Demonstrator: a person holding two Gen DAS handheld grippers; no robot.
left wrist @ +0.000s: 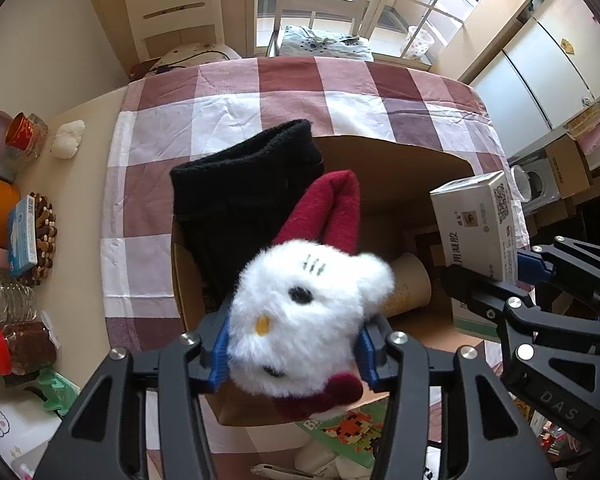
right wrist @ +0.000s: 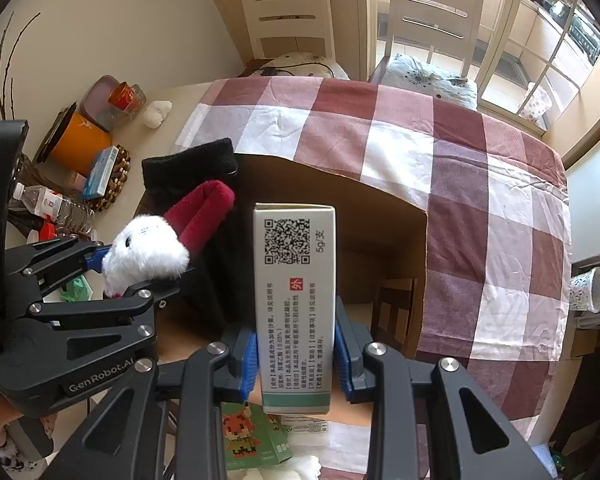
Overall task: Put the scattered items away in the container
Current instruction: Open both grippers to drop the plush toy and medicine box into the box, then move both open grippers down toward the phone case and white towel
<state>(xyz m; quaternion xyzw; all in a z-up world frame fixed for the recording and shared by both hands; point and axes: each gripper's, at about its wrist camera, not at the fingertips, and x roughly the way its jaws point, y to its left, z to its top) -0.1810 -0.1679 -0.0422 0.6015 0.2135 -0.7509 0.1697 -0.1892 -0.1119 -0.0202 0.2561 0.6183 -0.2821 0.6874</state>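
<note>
The left gripper [left wrist: 292, 354] is clamping a white plush cat [left wrist: 300, 320] between its blue pads [left wrist: 220, 360], which are pressing into the fur on both sides of the head. The toy's dark red limbs [left wrist: 332, 212] are pointing away from the gripper, over the open cardboard box [left wrist: 400, 160]. The toy is being held above the box's near left portion and is not resting on its floor.

The right gripper [right wrist: 296, 356] is clamping a white medicine carton [right wrist: 294, 300], its blue pads [right wrist: 250, 364] bearing on the carton's two long sides. The carton is standing upright in the grip with its QR code uppermost and its green band lowest. It is hanging over the box's near edge, to the right of the plush cat.

Inside the box, a black knitted garment [left wrist: 244, 192] is draping over the left wall, with its cuff overhanging the rim. A brown paper cup [left wrist: 412, 284] is lying on its side on the box floor, right of the garment.

The box is sitting on a red-and-white checked tablecloth [left wrist: 228, 120]. Just outside the box's near wall, a green pixel-art package [right wrist: 256, 436] is lying on the cloth. Well left of the box, beyond the cloth, an orange container [right wrist: 80, 144] and a clear plastic bottle [right wrist: 52, 204] are standing among other clutter.
</note>
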